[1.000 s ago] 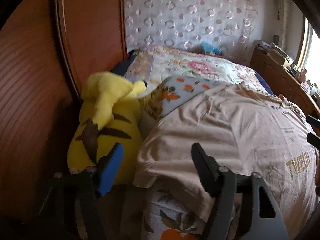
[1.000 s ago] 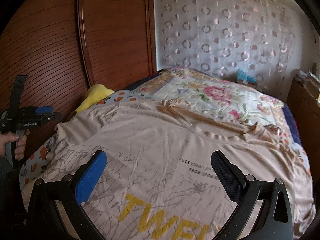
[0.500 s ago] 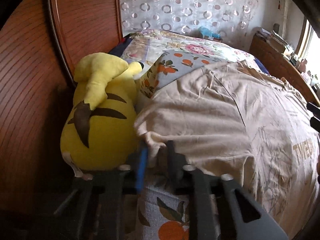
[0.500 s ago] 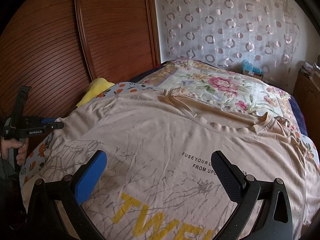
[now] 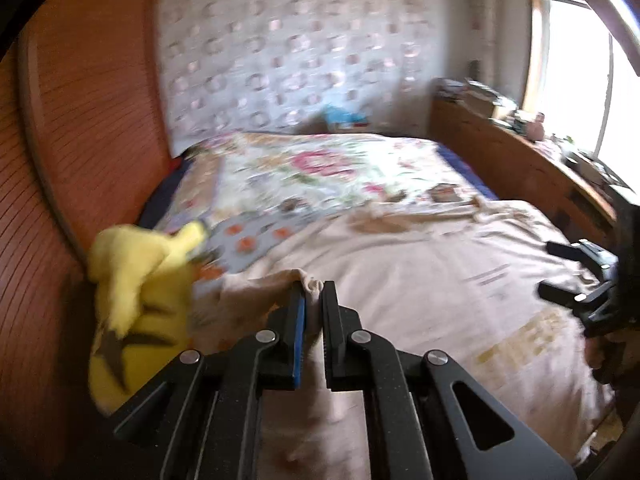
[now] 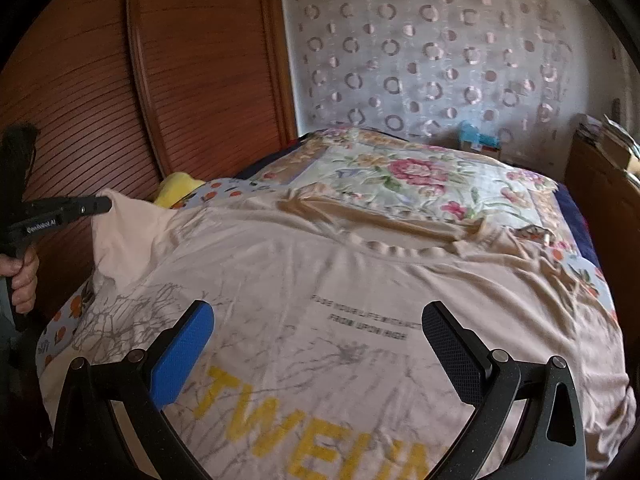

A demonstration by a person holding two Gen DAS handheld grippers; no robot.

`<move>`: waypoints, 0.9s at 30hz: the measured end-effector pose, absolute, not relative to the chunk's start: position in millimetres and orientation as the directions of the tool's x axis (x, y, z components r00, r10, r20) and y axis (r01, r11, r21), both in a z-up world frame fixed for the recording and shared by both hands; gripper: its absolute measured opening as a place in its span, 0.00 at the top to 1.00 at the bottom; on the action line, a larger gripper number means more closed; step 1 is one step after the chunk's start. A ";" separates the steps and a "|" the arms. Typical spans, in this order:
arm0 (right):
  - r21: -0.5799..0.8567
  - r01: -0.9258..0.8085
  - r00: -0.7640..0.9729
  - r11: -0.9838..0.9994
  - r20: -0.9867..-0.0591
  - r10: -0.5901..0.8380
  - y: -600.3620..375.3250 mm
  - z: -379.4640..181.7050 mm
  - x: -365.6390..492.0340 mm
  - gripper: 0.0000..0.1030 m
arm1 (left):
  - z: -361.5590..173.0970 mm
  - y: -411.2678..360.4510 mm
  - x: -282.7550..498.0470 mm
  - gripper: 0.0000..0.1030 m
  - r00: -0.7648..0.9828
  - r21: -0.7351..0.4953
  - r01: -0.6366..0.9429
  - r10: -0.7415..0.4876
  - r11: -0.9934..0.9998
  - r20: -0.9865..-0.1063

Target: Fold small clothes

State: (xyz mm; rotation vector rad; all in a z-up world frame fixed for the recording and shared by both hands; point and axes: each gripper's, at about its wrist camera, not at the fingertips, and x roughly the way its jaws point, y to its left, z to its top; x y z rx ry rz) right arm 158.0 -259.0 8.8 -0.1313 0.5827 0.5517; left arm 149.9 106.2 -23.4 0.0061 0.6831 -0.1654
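A beige T-shirt [image 6: 360, 280] with yellow letters and a grey print lies spread over the bed. My left gripper [image 5: 313, 289] is shut on the shirt's left sleeve edge [image 5: 310, 282], which it holds lifted off the bed. From the right wrist view that same left gripper [image 6: 102, 205] shows at the far left, with the raised sleeve [image 6: 128, 236] hanging from it. My right gripper [image 6: 316, 324] stands open low over the shirt's printed front, nothing between its fingers. It also appears at the right edge of the left wrist view [image 5: 560, 272].
A yellow plush toy [image 5: 136, 300] lies against the wooden sliding door [image 5: 72, 140] left of the shirt. A floral bedspread [image 6: 400, 172] covers the far bed. A wooden cabinet [image 5: 520, 160] with clutter runs along the right, under a window. A hand [image 6: 22, 276] grips the left tool.
My left gripper closed from wide open onto the sleeve edge, then rose and swung right, lifting the sleeve off the bed. My right gripper stayed open over the print.
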 end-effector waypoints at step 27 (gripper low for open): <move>0.013 -0.743 0.523 0.670 -0.614 0.592 -114.5 -0.9 144.3 0.51 | -58.6 156.3 115.3 0.24 0.747 -0.086 0.015 -0.069 0.996 -0.662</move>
